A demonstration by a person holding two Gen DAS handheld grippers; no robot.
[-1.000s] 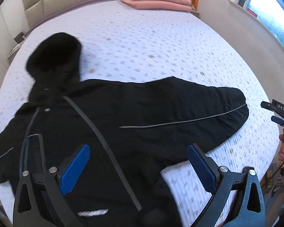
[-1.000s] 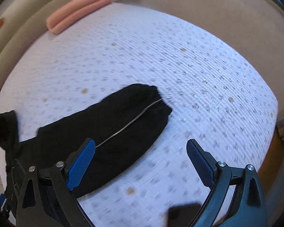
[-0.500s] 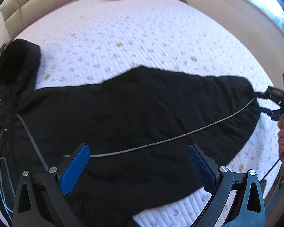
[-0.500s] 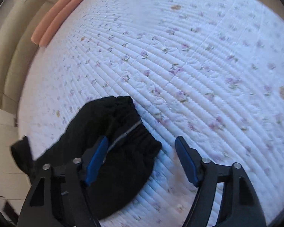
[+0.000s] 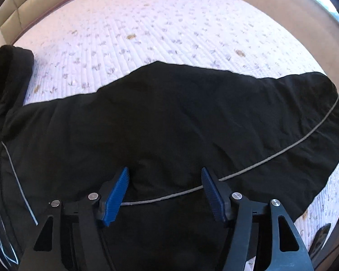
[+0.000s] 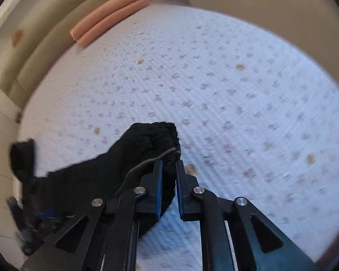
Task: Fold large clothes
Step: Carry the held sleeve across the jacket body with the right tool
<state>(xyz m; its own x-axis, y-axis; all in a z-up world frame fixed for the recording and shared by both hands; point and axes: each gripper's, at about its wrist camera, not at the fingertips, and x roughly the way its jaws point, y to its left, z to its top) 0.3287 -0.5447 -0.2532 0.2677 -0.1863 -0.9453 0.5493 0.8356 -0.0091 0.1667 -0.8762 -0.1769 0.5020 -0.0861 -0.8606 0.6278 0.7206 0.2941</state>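
The large black hooded jacket (image 5: 169, 122) is lying spread on the bed's white quilted flowered cover (image 5: 160, 29). The right gripper (image 6: 169, 164) has just been closing and is pinching the sleeve's elastic cuff (image 6: 162, 135). The left gripper (image 5: 163, 180) is half open, closing around the sleeve's upper part, not yet pressing. It should take a full pinch of cloth near the grey piping (image 5: 282, 151), so both hands can carry the sleeve evenly over the body.

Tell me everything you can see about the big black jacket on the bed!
The black jacket lies spread flat on the quilted bed cover, hood at the left. Its cloth looks thin and slightly crinkled, with grey piping running along one long sleeve. The right gripper has just closed on the gathered cuff. The left gripper, jaws just narrowing, has sleeve fabric between them.
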